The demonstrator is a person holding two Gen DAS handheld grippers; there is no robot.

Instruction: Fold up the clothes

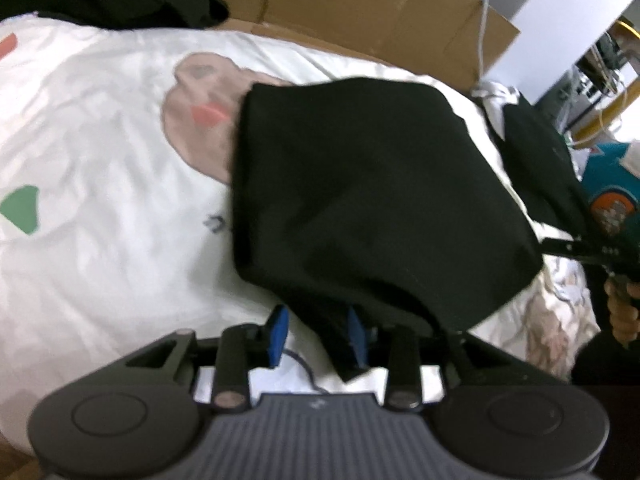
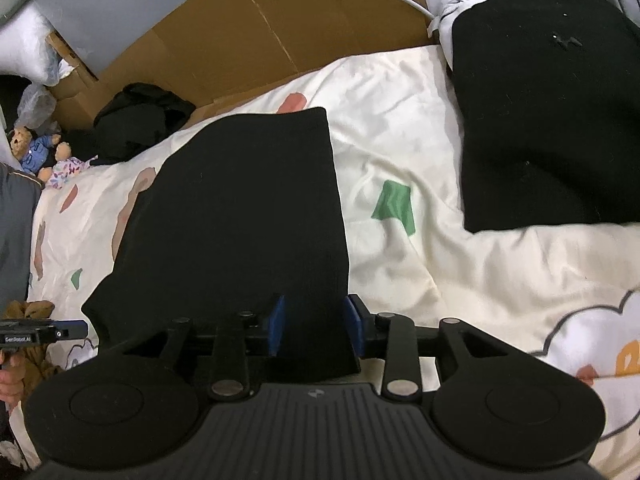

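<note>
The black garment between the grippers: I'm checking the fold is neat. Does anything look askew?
Somewhat. The black garment lies folded on the bedsheet, but its near edge droops unevenly, and in the left wrist view it bulges rather than lying flat. Another black garment sits crumpled by the cardboard.

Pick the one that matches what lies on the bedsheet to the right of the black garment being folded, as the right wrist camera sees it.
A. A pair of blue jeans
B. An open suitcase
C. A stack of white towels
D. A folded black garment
D: in the right wrist view a folded black garment rests on the printed bedsheet, apart from the black garment being folded.
</note>
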